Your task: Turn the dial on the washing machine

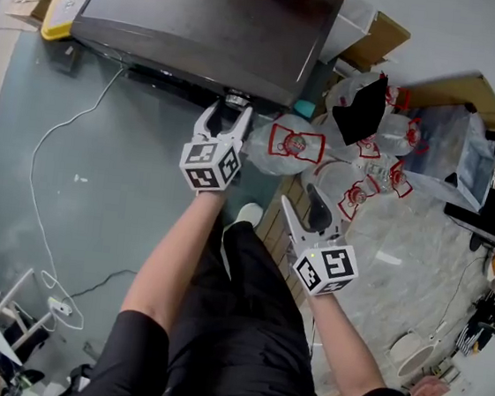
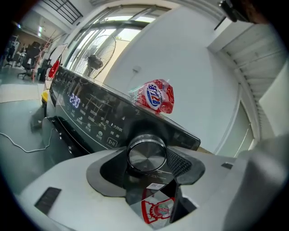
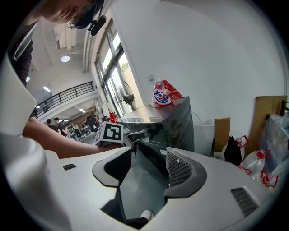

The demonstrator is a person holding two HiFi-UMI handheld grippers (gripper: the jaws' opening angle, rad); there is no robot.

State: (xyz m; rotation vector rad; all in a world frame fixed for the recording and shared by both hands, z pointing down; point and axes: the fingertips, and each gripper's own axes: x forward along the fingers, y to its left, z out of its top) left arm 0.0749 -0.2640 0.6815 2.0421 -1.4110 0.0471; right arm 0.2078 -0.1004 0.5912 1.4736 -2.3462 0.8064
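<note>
The dark washing machine stands ahead of me, its lit control panel sloping away to the left. Its round metal dial sits at the panel's right end, directly between the pads of my left gripper. Both pads lie against the dial's sides, so that gripper is shut on it. From the head view the left gripper reaches the machine's front edge at the dial. My right gripper hangs back near my leg, open and empty, aimed toward the machine's side.
A red and white snack bag lies on the machine's top. Clear plastic bags with red print are piled right of the machine, with cardboard boxes behind them. A white cable trails over the grey floor at the left.
</note>
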